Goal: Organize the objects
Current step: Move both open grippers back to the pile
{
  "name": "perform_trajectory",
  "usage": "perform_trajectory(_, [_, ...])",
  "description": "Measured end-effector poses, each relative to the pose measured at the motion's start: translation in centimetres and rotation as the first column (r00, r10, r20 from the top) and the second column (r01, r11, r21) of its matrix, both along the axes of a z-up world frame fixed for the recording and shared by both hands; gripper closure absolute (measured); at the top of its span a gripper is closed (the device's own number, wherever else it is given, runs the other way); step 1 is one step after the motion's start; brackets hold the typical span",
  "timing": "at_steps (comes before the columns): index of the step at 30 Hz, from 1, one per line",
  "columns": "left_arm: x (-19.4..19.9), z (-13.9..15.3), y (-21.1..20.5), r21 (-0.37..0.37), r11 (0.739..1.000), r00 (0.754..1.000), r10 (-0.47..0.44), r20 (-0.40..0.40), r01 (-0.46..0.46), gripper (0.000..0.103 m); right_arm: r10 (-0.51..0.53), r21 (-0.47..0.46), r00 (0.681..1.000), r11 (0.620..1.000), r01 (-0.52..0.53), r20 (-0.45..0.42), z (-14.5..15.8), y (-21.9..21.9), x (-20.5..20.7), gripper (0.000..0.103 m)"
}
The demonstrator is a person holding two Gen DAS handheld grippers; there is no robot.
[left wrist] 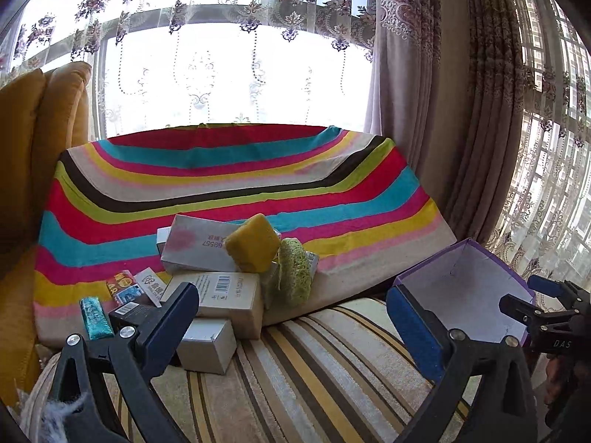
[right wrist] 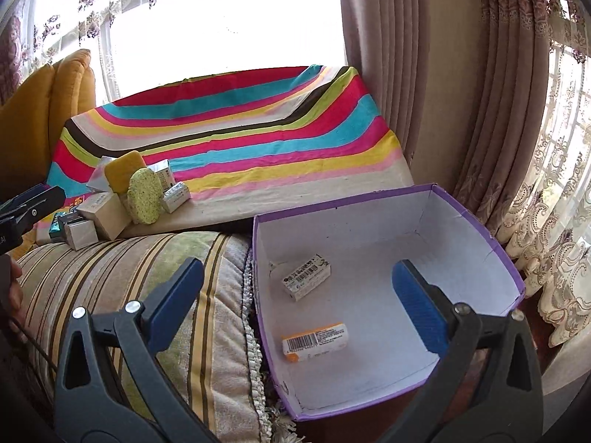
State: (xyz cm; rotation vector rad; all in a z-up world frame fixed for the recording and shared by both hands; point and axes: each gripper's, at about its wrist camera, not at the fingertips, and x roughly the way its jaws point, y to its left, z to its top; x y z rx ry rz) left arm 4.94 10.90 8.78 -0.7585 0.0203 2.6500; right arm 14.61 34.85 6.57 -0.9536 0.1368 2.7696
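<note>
A pile of small cartons lies on the striped cloth (left wrist: pixel 229 184): a grey box (left wrist: pixel 199 247), a beige box (left wrist: pixel 225 302), a silver box (left wrist: pixel 207 345), a yellow sponge (left wrist: pixel 253 243) and a green sponge (left wrist: pixel 293 277). My left gripper (left wrist: pixel 291 317) is open just in front of the pile, holding nothing. My right gripper (right wrist: pixel 299 295) is open above the purple box (right wrist: pixel 480 229), nothing between its fingers. Inside that box lie a white carton (right wrist: pixel 307 277) and an orange-white carton (right wrist: pixel 316 341). The same pile (right wrist: pixel 122 199) appears at the left of the right wrist view.
A striped sofa cushion (right wrist: pixel 147 277) lies under both grippers. Yellow cushions (left wrist: pixel 40 140) stand at the left. Curtains (left wrist: pixel 417 110) and a window are behind. Small packets and a teal wrapped item (left wrist: pixel 95 317) lie left of the pile.
</note>
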Motion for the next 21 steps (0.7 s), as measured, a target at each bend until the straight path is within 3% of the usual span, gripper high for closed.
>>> perform_trajectory(11, [0.9, -2.6, -10.2, 0.088, 0.974, 0.971, 0.197, 0.136, -0.21, 0.0, 0.116, -0.084, 0.992, 0.99, -0.111, 0.053, -0.7, -3.9, -2.9, 0.0])
perform_trajectory(16, [1.2, -3.0, -12.5, 0.136, 0.962, 0.963, 0.214, 0.161, -0.236, 0.002, 0.158, -0.083, 0.985, 0.985, -0.153, 0.062, -0.5, -5.9, -5.0, 0.0])
perform_trajectory(21, [0.8, -2.8, -11.9, 0.154, 0.97, 0.974, 0.163, 0.16, -0.188, 0.01, 0.207, -0.067, 0.976, 0.977, -0.203, 0.066, -0.1, -8.3, -7.6, 0.001])
